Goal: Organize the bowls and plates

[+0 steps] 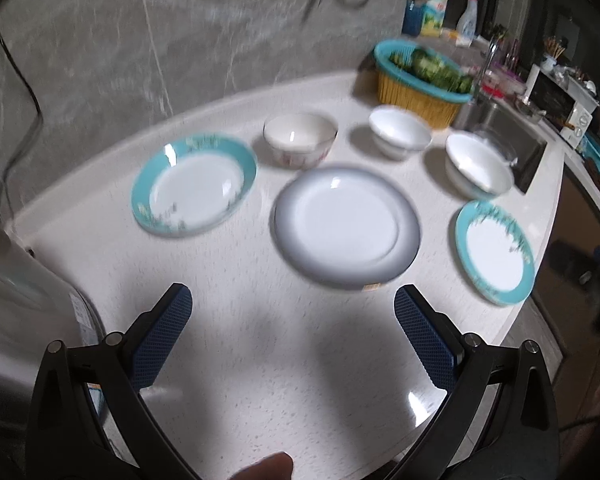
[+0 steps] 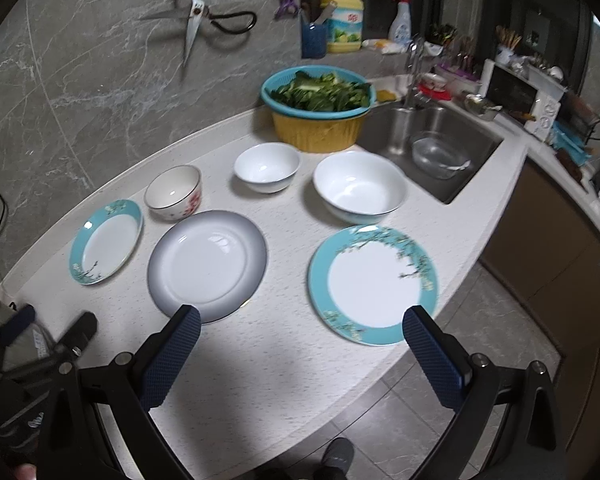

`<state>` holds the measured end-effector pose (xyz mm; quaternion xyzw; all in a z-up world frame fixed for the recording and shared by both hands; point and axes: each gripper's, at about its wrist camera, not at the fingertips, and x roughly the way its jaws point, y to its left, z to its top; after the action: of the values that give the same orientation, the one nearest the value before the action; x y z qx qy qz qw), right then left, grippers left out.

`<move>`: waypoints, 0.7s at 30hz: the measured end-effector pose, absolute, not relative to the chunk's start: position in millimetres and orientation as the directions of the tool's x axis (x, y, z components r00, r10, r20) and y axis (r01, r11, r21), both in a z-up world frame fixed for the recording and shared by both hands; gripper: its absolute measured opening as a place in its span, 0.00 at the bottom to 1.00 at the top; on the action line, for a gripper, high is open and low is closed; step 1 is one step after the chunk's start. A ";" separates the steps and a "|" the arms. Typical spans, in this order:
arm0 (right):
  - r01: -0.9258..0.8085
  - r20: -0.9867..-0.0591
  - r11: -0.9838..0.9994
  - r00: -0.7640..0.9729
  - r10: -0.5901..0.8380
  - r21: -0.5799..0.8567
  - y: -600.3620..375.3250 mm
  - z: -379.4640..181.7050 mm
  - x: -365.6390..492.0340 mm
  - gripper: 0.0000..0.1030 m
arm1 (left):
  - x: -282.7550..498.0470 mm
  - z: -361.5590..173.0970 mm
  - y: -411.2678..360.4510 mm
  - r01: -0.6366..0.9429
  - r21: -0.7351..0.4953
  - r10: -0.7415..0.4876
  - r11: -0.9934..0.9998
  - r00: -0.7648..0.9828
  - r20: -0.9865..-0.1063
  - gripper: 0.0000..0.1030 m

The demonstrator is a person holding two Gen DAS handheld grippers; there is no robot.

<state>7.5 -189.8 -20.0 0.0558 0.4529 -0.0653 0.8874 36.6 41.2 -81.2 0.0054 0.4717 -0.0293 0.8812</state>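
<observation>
Jaws wide apart on both sides, nothing held: the left gripper (image 1: 292,312) hangs over bare worktop, and the right gripper (image 2: 302,330) hovers at the front edge with its blue pads spread.

The worktop (image 2: 276,360) is a pale speckled stone slab, curving along a grey marbled wall (image 2: 80,80). Six pieces lie out on it, all apart from each other. Front row: a small teal-rimmed plate (image 2: 106,242) at the left, a grey-rimmed plate (image 2: 207,266) in the middle, a large teal-rimmed plate (image 2: 373,284) at the right, close to the front edge. Behind them: a red-flowered bowl (image 2: 174,192), a small white bowl (image 2: 267,167) and a large white bowl (image 2: 359,187).

At the back stands a teal colander of leafy greens (image 2: 319,90), nested in a yellow basin (image 2: 318,130). Just right of it a steel sink (image 2: 428,140) is sunk into the worktop, with a clear bowl (image 2: 438,156) inside and a tap (image 2: 414,68) behind. Scissors (image 2: 194,26) hang on the wall; a yellow detergent jug (image 2: 344,20) and a spray bottle (image 2: 402,16) sit on the ledge. A white microwave (image 2: 520,96) stands beyond the sink. Grey floor tiles (image 2: 400,412) show below the edge. The left wrist view is blurred.
</observation>
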 end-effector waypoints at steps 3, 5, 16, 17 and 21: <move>0.128 -0.824 0.987 0.566 0.007 0.096 -188.5 -30.7 13.7 1.00 | 43.7 -111.8 56.6 0.061 -0.050 -0.074 0.997 0.502 -0.862 1.00; 0.100 -0.825 0.983 0.560 0.073 0.155 -191.3 -38.6 19.1 1.00 | 49.6 -130.5 66.5 0.049 -0.075 -0.090 0.996 0.478 -0.874 0.99; -0.128 -0.776 0.897 0.459 0.432 0.423 -215.4 -86.3 123.6 0.97 | 113.3 -180.5 85.9 -0.044 -0.302 -0.243 0.952 0.489 -0.838 1.00; -0.135 -0.773 0.881 0.433 0.464 0.454 -218.5 -93.5 136.3 0.97 | 119.8 -179.3 78.5 -0.038 -0.289 -0.236 0.957 0.482 -0.844 1.00; -0.131 -0.789 0.848 0.316 0.526 0.513 -225.3 -126.7 185.0 0.97 | 152.1 -192.2 70.4 -0.130 -0.245 -0.187 0.961 0.351 -0.918 0.99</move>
<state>185.0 -225.3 -126.7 0.1806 0.5466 0.2079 0.7908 152.1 70.4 -192.2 -0.1391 0.5696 -0.0174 0.8099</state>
